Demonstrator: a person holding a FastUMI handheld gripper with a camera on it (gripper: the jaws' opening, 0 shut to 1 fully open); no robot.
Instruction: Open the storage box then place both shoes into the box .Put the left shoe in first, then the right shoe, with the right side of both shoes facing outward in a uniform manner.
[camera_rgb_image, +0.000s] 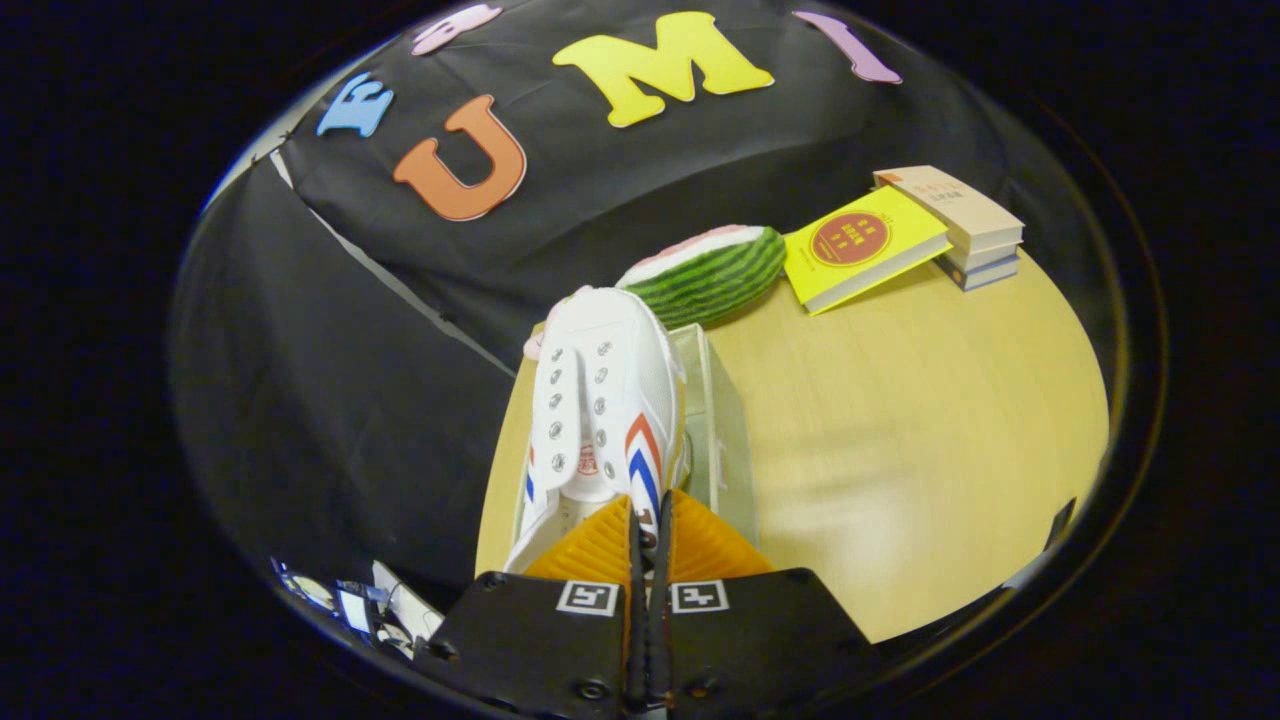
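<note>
A white canvas shoe with red and blue stripes on its side and no laces hangs in the air, toe pointing away from me. My gripper is shut on the shoe's heel rim, its two orange ribbed fingers pressed close together with the thin edge between them. Just below and to the right of the shoe lies the clear storage box on the wooden table, near its left edge. The shoe covers most of the box, so its inside is hidden.
A plush watermelon slice lies beyond the shoe's toe. A yellow book leans on a stack of books at the table's far right. Some small items lie low on the left, off the table.
</note>
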